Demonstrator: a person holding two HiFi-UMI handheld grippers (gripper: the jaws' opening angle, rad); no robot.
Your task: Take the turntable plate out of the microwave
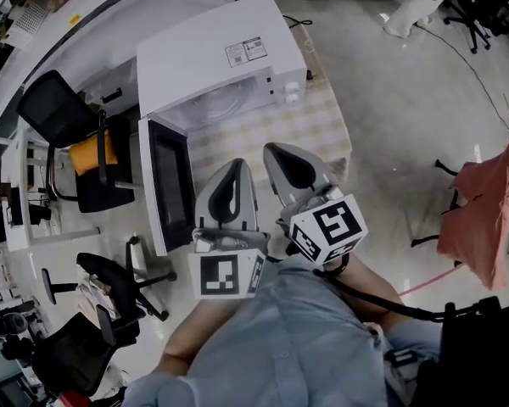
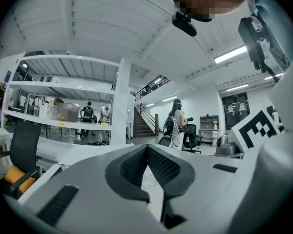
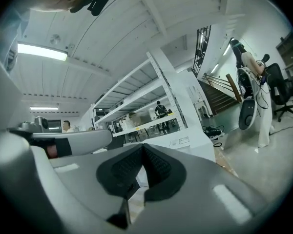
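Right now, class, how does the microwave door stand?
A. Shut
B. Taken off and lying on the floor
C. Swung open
C: in the head view the door stands swung out from the microwave, leaving its front open.

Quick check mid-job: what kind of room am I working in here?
Probably an open lab or workshop hall, not a kitchen. The microwave stands door open on a small clothed table, with office chairs beside it, and tall white shelving and a staircase beyond.
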